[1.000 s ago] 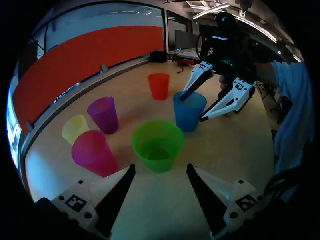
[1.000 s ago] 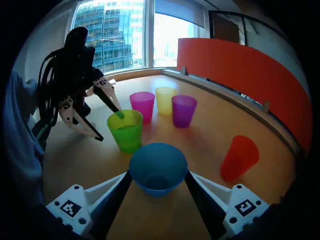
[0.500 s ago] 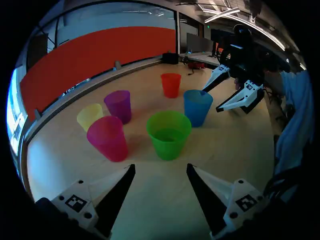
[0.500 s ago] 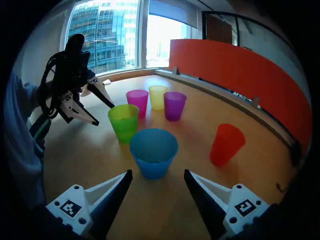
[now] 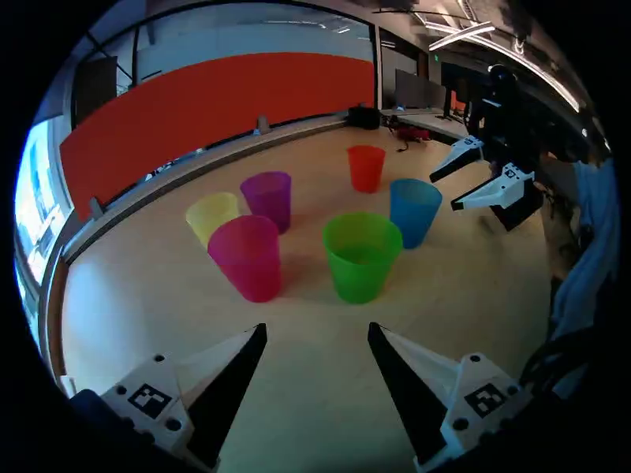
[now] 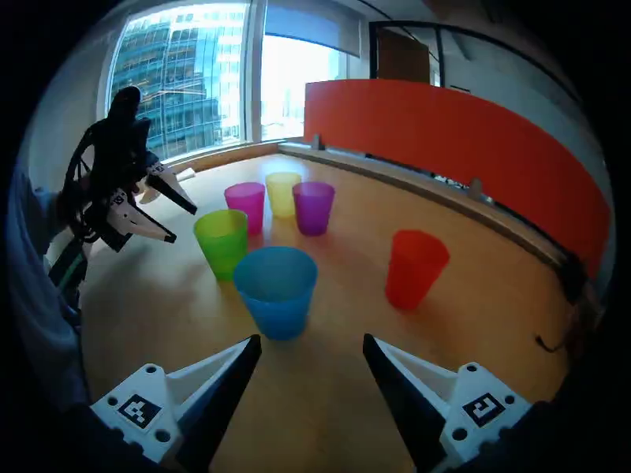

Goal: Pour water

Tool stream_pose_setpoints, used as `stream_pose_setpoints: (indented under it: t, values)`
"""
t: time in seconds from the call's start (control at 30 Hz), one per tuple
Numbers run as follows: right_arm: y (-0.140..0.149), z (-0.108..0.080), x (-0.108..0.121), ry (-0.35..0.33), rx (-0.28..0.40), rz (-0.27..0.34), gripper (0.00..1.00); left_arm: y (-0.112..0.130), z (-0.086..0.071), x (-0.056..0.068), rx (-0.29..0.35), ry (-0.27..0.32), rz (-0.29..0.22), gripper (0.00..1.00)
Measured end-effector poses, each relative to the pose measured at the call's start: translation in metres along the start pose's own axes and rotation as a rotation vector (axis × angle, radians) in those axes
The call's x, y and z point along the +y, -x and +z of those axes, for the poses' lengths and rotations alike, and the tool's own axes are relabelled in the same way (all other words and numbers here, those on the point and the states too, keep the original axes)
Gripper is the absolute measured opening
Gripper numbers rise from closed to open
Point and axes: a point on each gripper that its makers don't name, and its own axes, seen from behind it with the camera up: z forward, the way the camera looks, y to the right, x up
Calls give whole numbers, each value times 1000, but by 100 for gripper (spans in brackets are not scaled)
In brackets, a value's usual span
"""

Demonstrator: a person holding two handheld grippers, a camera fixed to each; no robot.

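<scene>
Six plastic cups stand upright on a wooden table point(image 5: 473, 276). The green cup point(image 5: 363, 256) is nearest my left gripper point(image 5: 315, 327), which is open and empty a short way back from it. Behind it are the blue cup point(image 5: 414, 211) and red cup point(image 5: 366, 168); the magenta point(image 5: 248, 256), purple point(image 5: 266, 199) and yellow point(image 5: 211, 217) cups cluster to the left. My right gripper point(image 6: 310, 337) is open and empty in front of the blue cup point(image 6: 276, 290), with the green cup point(image 6: 222, 242) beyond. Each gripper appears across the table from the other, open point(image 5: 443, 194) point(image 6: 184, 225).
An orange wall panel point(image 5: 197, 102) runs along the table's far edge. Large windows point(image 6: 181, 87) are behind the left gripper. A person's light blue sleeve point(image 5: 588, 236) is at the right. A dark cable point(image 6: 564, 339) lies near the table's right edge. Bare table lies between each gripper and the cups.
Both grippers have drawn back from the cups. The right gripper's fingers had the blue cup between them a second ago and now stand clear of it. The cups have not moved.
</scene>
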Motion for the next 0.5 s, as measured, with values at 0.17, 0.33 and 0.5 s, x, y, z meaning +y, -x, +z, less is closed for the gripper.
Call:
stream_pose_setpoints:
  t: [0.17, 0.33, 0.5]
  values:
    - [4, -2, 11, 60, -2, 31, 100, -1, -3, -15, 10, -61, -36, 95]
    - [7, -4, 22, 120, 2, 68, 100, -4, -6, -31, 38, -133, -71, 95]
    - [3, -7, 35, 178, 30, 109, 100, -5, -11, -46, 67, -205, -111, 95]
